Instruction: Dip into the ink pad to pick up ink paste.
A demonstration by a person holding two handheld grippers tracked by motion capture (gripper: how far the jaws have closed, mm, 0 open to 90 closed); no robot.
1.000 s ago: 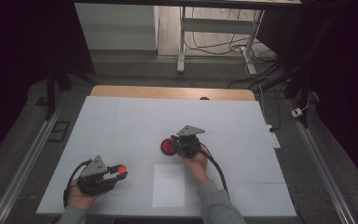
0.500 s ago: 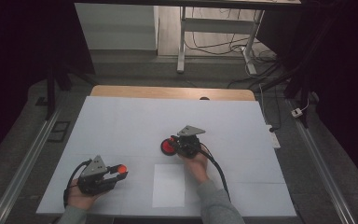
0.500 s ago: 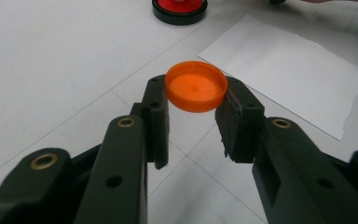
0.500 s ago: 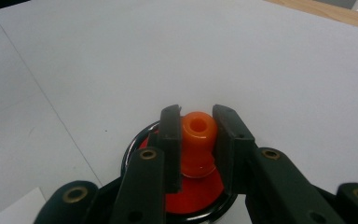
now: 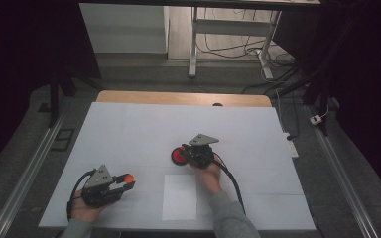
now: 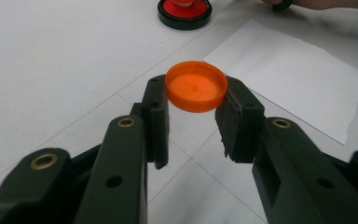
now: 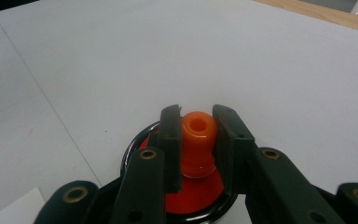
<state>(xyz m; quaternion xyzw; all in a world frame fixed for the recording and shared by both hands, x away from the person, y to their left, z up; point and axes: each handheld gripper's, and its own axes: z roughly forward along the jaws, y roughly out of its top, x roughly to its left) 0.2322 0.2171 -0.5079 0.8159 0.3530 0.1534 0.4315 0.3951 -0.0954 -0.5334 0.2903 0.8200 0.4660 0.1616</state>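
An orange cap [image 6: 196, 87] is clamped between the jaws of my left gripper [image 6: 193, 114], held above the white table; in the high view the left gripper [image 5: 124, 182] is near the front left with the orange cap [image 5: 128, 177] at its tip. My right gripper [image 7: 198, 133] is shut on an orange spout [image 7: 198, 133] that rises from a red disc with a black rim [image 7: 193, 198]. From above, the right gripper [image 5: 192, 154] stands at mid-table, and the red disc [image 5: 179, 155] lies just left of it.
A white sheet of paper [image 5: 179, 196] lies at the front middle of the white table [image 5: 129, 129]. A wooden strip [image 5: 178, 98] runs along the far edge. Metal rails [image 5: 25, 173] flank both sides. Cables trail from each gripper.
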